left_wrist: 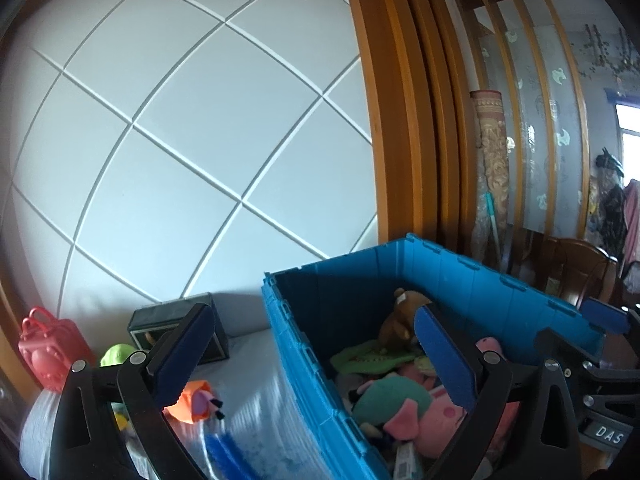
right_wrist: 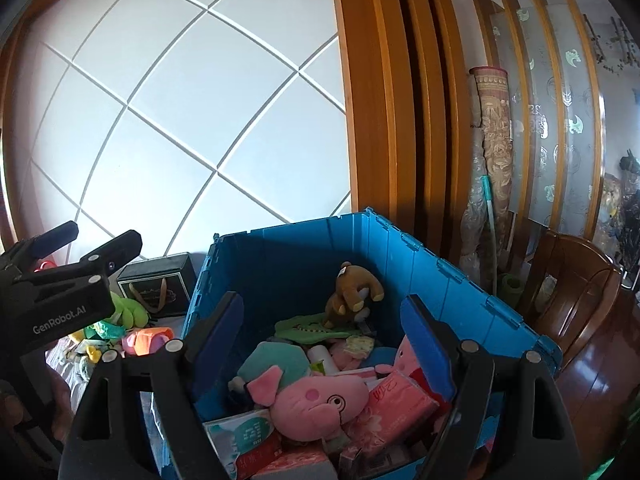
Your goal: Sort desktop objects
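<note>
The blue crate (right_wrist: 460, 292) stood on the table against a white panelled wall (right_wrist: 180, 100), its lid off and its inside heaped with soft toys and packets. A brown plush bear (right_wrist: 352, 292) sat highest, near the far wall of the crate, above a flat green crocodile toy (right_wrist: 312, 330). Nearer the camera lay a pink plush pig (right_wrist: 316, 404), with a teal plush (right_wrist: 276, 362) touching it on the left and a pink tissue pack (right_wrist: 394, 404) on its right.

The right gripper (right_wrist: 324, 336) hung over the crate with its jaws spread wide, clasping nothing. The left gripper (left_wrist: 316, 344) was likewise spread and empty, straddling the crate's left wall, one finger over the table and the other over the toys.

On the table left of the crate lay loose things: an orange toy (left_wrist: 196, 400), a green plush (right_wrist: 130, 310), a black box with a gold-edged front (right_wrist: 160, 284) near the wall, and a pink toy case (left_wrist: 50, 346) at the far left. A wooden chair (right_wrist: 576, 304) stood to the right of the crate.
</note>
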The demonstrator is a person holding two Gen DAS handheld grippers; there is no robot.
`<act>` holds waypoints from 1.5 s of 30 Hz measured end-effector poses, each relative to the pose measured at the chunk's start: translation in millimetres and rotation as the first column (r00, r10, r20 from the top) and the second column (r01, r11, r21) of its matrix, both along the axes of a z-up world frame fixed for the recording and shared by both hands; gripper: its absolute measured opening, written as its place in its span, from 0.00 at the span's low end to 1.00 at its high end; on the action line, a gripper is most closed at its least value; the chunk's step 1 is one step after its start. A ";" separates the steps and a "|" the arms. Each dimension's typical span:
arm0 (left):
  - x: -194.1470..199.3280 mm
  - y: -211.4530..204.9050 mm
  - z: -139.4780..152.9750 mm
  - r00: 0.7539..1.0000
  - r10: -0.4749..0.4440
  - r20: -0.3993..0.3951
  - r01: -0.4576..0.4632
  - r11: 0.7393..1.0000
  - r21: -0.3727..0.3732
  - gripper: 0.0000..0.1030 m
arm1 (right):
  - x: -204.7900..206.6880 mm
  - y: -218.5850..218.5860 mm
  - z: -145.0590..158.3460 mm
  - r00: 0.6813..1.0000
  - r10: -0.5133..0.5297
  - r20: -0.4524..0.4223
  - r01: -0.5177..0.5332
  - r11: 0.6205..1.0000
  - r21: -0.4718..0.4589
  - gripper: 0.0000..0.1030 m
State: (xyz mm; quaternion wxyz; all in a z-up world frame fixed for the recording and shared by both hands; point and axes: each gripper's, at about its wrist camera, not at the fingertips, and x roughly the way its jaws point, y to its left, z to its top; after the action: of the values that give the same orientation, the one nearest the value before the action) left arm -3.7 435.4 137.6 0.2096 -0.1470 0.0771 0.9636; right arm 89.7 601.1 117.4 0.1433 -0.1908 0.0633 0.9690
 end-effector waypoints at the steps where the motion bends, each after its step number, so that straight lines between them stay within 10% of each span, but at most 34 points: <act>1: 1.6 -5.5 -1.5 1.000 0.005 0.005 -0.005 1.000 0.005 0.99 | 1.2 -4.8 -1.0 1.000 0.010 0.002 -0.010 1.000 0.001 0.79; 31: 34.6 -281.2 -25.3 0.966 0.255 0.036 -0.255 0.967 -0.005 0.99 | 2.1 -256.7 -23.1 0.965 0.263 -0.011 -0.261 0.961 0.086 0.79; 45: 73.7 -405.2 -46.5 0.958 0.283 0.042 -0.283 0.959 -0.008 0.99 | 48.1 -377.7 -42.9 0.973 0.225 -0.057 -0.218 0.970 0.108 0.79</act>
State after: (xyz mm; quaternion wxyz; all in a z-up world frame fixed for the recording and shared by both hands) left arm 70.1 30.2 91.1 0.0714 -0.1773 0.0517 0.9802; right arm 137.8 223.4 74.5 0.0416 -0.1555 -0.0026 0.9870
